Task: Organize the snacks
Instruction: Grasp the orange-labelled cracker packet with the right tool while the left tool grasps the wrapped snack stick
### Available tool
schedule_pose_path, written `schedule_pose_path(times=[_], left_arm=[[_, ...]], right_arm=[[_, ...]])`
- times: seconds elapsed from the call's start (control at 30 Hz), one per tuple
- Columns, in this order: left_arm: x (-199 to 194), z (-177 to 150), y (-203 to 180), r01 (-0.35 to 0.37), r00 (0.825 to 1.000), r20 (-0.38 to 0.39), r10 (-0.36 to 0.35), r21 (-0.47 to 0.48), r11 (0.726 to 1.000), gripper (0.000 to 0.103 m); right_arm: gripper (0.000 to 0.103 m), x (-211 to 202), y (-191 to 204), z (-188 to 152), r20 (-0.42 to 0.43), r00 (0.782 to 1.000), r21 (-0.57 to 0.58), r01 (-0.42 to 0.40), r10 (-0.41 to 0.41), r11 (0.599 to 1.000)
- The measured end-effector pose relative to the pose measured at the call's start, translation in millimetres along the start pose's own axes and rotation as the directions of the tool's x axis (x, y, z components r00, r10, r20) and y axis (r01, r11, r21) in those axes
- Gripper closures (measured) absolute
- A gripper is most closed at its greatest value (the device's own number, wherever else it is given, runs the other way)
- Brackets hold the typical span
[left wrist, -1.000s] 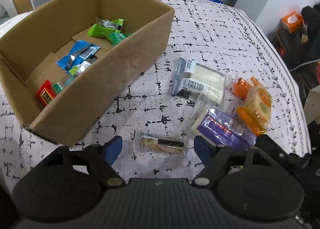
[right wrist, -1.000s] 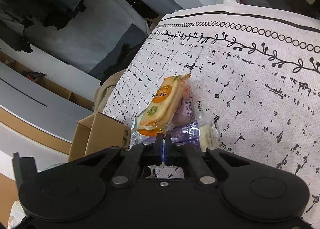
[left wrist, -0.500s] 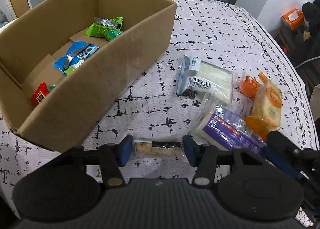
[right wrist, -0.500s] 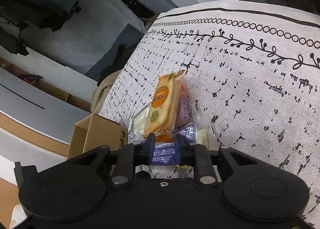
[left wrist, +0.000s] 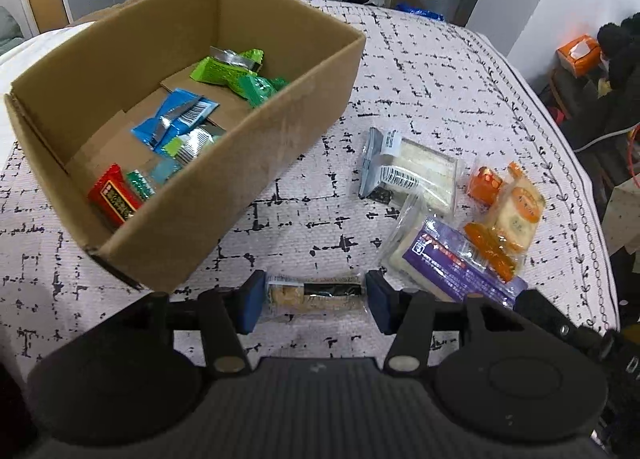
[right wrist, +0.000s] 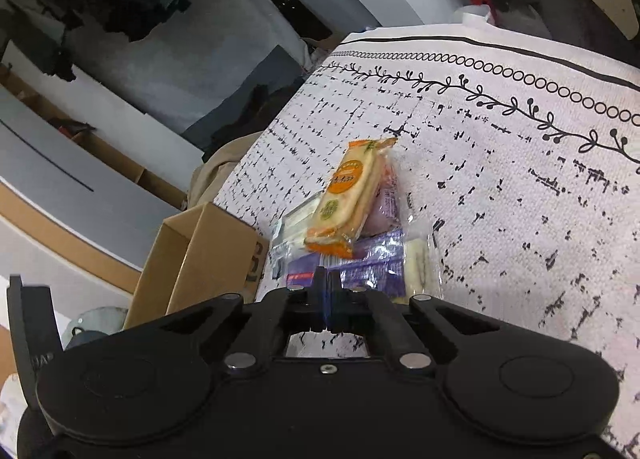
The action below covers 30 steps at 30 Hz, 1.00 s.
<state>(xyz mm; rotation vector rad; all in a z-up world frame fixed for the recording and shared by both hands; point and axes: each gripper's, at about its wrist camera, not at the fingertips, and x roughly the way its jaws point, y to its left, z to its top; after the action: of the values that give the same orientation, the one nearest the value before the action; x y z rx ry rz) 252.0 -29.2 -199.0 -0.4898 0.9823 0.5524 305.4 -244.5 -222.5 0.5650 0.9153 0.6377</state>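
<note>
Clamping a clear-wrapped biscuit bar (left wrist: 314,296) by its two ends, the left claw (left wrist: 314,301) has it held at 6 o'clock on the patterned bench (left wrist: 420,71). At 10 o'clock the cardboard box (left wrist: 256,163) holds green, blue and red packets; their print is too small to read. At 3 o'clock lie a purple packet (left wrist: 460,263) and an orange cracker pack (left wrist: 512,219). The right claw (right wrist: 327,295) is closed tight, its tips at the purple packet's edge; whether they pinch it I cannot tell.

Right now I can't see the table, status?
Left gripper shut on small snack bar. Right gripper shut on purple packet. Box unobstructed.
</note>
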Motion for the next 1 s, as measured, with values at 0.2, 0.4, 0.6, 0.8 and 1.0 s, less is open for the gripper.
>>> schedule_pose_path(times=[0.2,0.4,0.6,0.8,1.0], left_arm=[[-11.4,-0.9,7.1,0.019,1.000,0.009,-0.018,-0.012,1.000,0.050],[-19.7,1.1,10.5,0.034,0.999,0.030,-0.034,-0.013,0.999,0.050],[-24.0,8.1,10.4,0.051,0.997,0.051,-0.050,-0.011,0.999,0.050],[-15.7,18.0,7.0,0.054,0.997,0.053,-0.053,-0.018,0.998,0.050],[0.2,25.4,1.3,0.057,0.998,0.037,-0.056,-0.032,0.998,0.050]], right_arm=[[0.103,-8.7,-1.3,-2.7,0.015,0.999,0.013,0.029,-0.029,0.999],[0.071,-6.5,5.5,6.7,0.076,0.996,0.013,0.048,-0.049,0.999],[0.058,11.9,9.8,17.6,0.116,0.989,-0.003,0.087,-0.087,0.996],[0.047,39.0,17.1,22.6,0.102,0.986,-0.038,0.135,-0.131,0.990],[0.040,55.2,19.0,24.4,0.090,0.982,-0.055,0.171,-0.166,0.984]])
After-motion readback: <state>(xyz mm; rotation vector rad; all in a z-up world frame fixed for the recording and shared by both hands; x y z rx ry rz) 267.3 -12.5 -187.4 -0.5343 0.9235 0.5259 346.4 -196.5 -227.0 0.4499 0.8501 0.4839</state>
